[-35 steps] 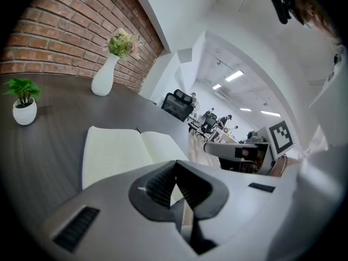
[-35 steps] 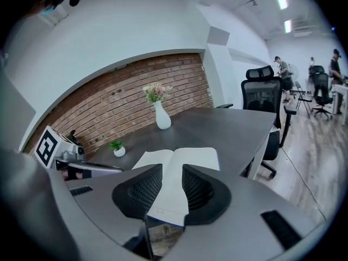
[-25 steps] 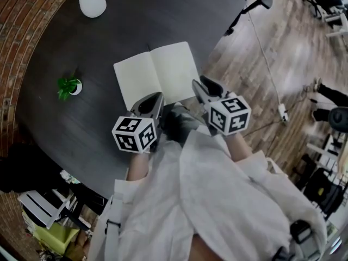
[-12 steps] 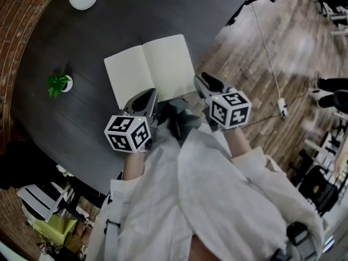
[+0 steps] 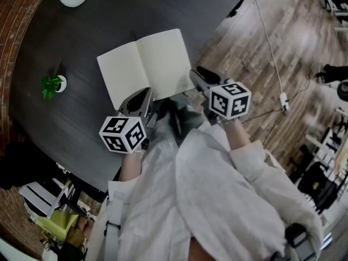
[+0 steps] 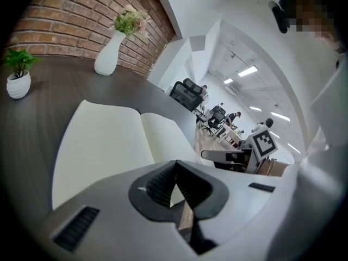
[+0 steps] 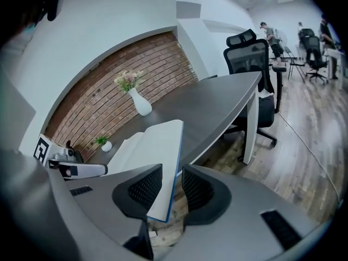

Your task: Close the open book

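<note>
**What things here look to be made of**

My right claw is smooth, matt grey plastic, and its black ribbed pads look rubbery. My left claw is the same stuff. The book shows plain cream paper, matt, with a thin blue edge to its cover (that edge shows only in the right gripper view). The table is dark and matt, with a faint wood grain. The floor is wood planking with a slight sheen. The wall is rough red brick. The vase is smooth, glossy white, ceramic by the look. My sleeve is pale, creased cloth.
</note>
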A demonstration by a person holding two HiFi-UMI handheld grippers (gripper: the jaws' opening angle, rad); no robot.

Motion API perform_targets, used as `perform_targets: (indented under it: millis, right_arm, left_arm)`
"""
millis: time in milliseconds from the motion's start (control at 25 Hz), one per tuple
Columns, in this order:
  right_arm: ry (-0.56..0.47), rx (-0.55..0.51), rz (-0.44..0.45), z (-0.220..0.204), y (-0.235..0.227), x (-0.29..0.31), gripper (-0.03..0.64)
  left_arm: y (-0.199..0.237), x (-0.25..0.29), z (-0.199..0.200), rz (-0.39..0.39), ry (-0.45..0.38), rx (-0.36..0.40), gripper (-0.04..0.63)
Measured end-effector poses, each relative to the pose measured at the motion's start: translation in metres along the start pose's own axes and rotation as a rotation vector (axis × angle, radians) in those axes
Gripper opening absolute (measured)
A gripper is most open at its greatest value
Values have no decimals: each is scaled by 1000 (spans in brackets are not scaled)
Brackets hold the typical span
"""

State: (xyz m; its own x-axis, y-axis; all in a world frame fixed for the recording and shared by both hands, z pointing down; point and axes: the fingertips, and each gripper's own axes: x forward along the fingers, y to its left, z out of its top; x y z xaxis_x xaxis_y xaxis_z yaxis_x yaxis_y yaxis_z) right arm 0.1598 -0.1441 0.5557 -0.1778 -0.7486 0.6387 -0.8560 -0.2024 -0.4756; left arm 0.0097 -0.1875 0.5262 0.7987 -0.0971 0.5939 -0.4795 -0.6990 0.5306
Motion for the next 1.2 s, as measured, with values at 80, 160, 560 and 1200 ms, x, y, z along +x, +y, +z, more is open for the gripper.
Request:
perform_targets:
  millis: [80, 160, 560, 1200]
  right_arm:
    - [8, 14, 11, -1, -2, 3, 95]
    - [25, 29, 29, -3, -2, 4, 95]
    - [99, 84, 108, -16, 4, 14, 95]
    - [148, 70, 110, -16, 5, 14, 66]
  left_arm:
    - [0, 1, 0, 0, 3, -3, 5]
    - [0, 1, -1, 0, 4, -7, 5]
    - [1, 4, -2, -2, 6, -19, 5]
    - [3, 2, -2, 2, 0, -19, 5]
